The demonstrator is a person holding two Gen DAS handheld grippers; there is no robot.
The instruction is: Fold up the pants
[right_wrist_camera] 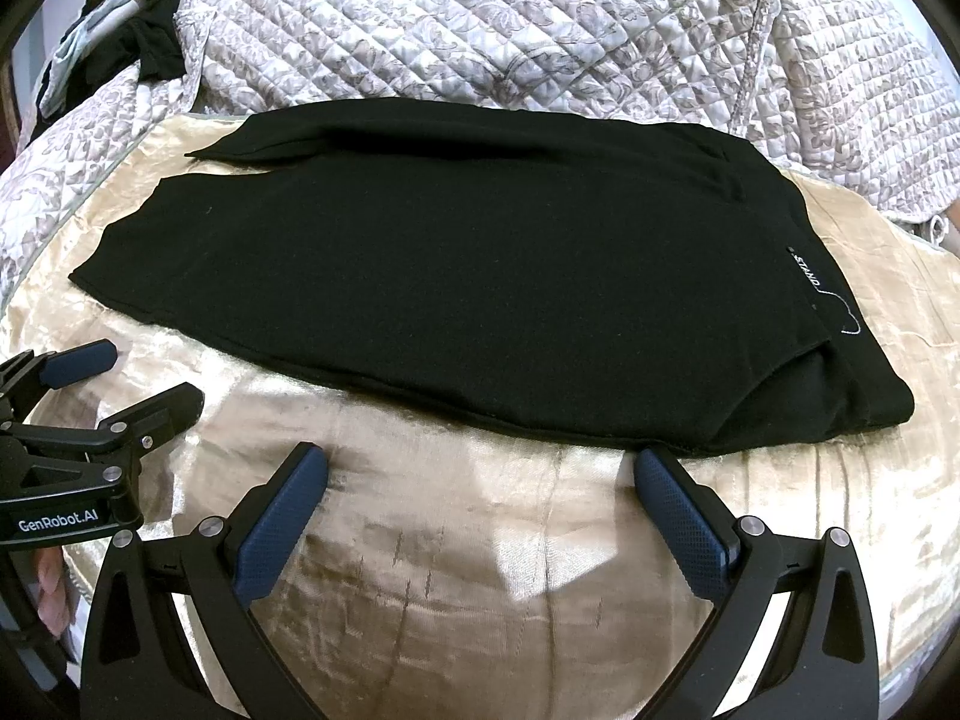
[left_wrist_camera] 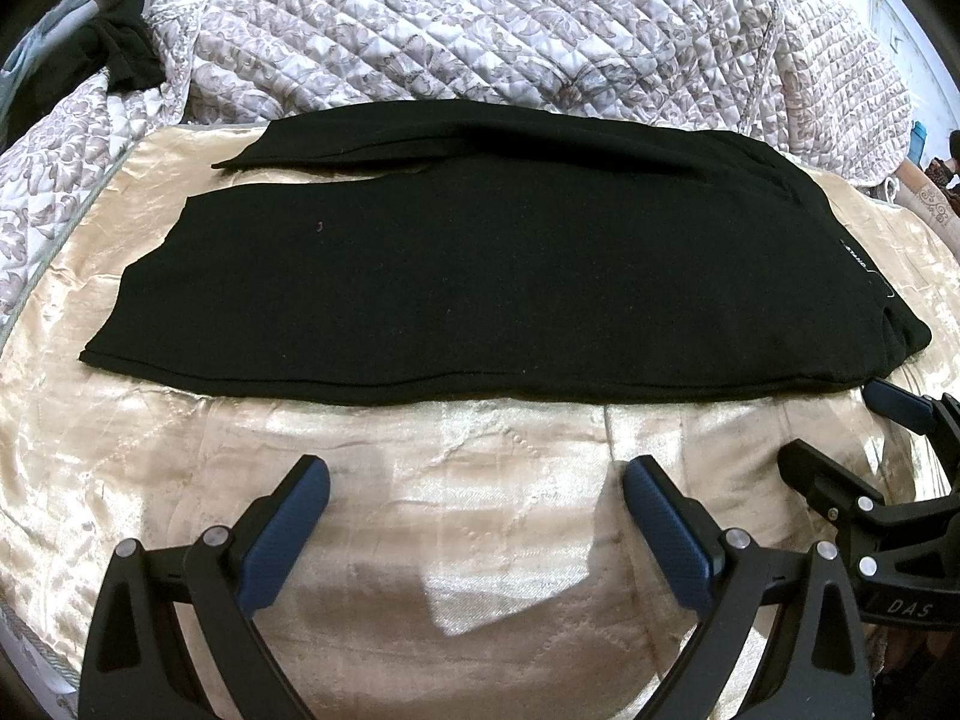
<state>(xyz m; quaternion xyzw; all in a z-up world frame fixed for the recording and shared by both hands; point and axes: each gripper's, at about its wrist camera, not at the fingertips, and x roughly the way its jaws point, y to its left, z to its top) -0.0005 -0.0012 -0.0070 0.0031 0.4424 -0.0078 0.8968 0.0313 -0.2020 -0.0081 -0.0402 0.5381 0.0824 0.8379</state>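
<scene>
Black pants (left_wrist_camera: 480, 282) (right_wrist_camera: 456, 294) lie flat on a shiny gold bedspread (left_wrist_camera: 510, 540) (right_wrist_camera: 480, 540), waistband to the right, leg ends to the left. One leg lies over the other, with the far leg's hem (left_wrist_camera: 240, 159) offset behind. A small white label (right_wrist_camera: 804, 270) shows near the waist. My left gripper (left_wrist_camera: 477, 480) is open, a little short of the pants' near edge, holding nothing. My right gripper (right_wrist_camera: 480, 468) is open too, its right fingertip (right_wrist_camera: 651, 462) close to the near edge by the waist. Each gripper appears in the other's view: the right gripper (left_wrist_camera: 864, 450) and the left gripper (right_wrist_camera: 138, 378).
A quilted floral cover (left_wrist_camera: 480, 30) (right_wrist_camera: 510, 30) is bunched up behind the pants. Dark clothing (left_wrist_camera: 120, 54) (right_wrist_camera: 150, 42) lies at the far left. Fingers of a person's hand (right_wrist_camera: 51, 594) show at the left edge. Bare bedspread spans the near side.
</scene>
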